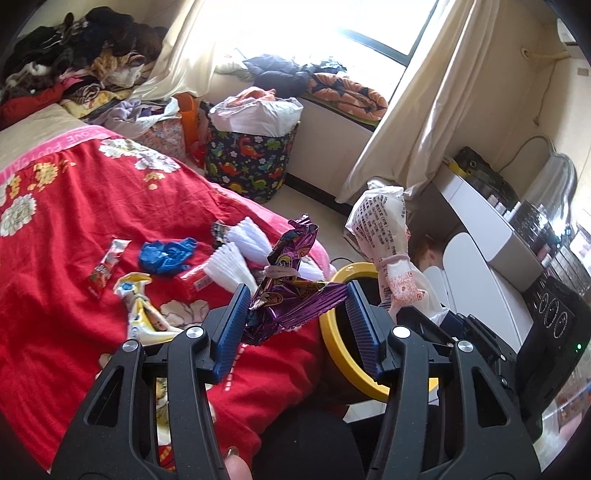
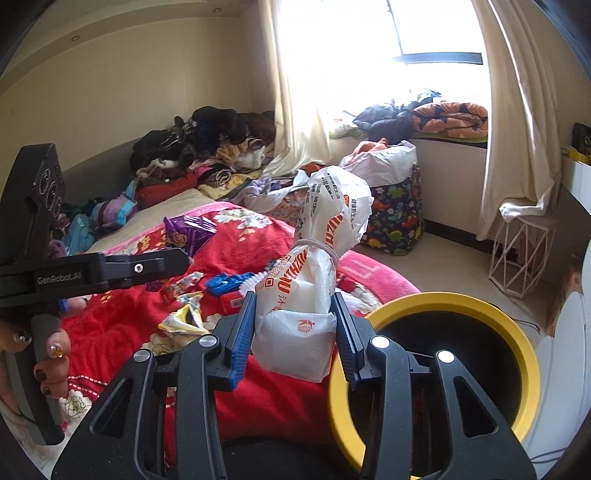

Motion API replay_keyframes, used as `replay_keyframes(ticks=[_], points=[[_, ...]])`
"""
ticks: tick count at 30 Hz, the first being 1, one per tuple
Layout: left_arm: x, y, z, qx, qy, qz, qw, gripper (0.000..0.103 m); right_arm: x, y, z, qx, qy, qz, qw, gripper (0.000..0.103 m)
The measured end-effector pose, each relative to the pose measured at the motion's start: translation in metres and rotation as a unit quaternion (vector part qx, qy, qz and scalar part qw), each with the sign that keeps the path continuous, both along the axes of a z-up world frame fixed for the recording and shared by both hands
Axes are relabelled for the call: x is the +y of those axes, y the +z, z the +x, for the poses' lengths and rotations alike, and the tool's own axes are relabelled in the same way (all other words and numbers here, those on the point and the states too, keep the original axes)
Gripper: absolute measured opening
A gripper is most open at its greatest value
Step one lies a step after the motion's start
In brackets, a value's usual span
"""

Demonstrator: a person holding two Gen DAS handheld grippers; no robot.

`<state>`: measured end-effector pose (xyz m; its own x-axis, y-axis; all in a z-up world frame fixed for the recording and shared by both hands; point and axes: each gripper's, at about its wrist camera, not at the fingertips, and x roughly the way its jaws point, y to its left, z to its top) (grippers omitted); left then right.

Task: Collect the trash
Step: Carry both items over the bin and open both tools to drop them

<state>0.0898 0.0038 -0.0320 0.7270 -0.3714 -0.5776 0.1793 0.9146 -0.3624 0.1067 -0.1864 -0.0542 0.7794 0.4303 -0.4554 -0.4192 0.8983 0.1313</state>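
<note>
Bed's red quilt (image 1: 74, 221) w/ litter: we carry purple wrapper (image 1: 291, 295), pinched in left gripper (image 1: 295, 325), & white bag (image 2: 306, 302), clamped in right gripper (image 2: 293, 332), over yellow bin (image 2: 528, 354), then release.

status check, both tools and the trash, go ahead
Left tool shut on purple wrapper. Right tool shut on white tied bag. Yellow-rimmed bin open just right. More litter on red bedspread.

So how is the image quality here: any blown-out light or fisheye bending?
Left wrist view: the window is blown out white, and the curtain bows with the lens. Right wrist view: the same window glare, dark vignette corners, yet the white bag in the right gripper stays sharp.
</note>
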Motion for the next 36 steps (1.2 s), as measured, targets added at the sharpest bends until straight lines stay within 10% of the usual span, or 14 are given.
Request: replay_keyframes(ticks=[36], points=[[-0.114, -0.023, 0.021, 0.013, -0.109, 0.036, 0.9933, 0.046, -0.11, -0.047, 0.002, 0.069, -0.139, 0.019, 0.988, 0.039]])
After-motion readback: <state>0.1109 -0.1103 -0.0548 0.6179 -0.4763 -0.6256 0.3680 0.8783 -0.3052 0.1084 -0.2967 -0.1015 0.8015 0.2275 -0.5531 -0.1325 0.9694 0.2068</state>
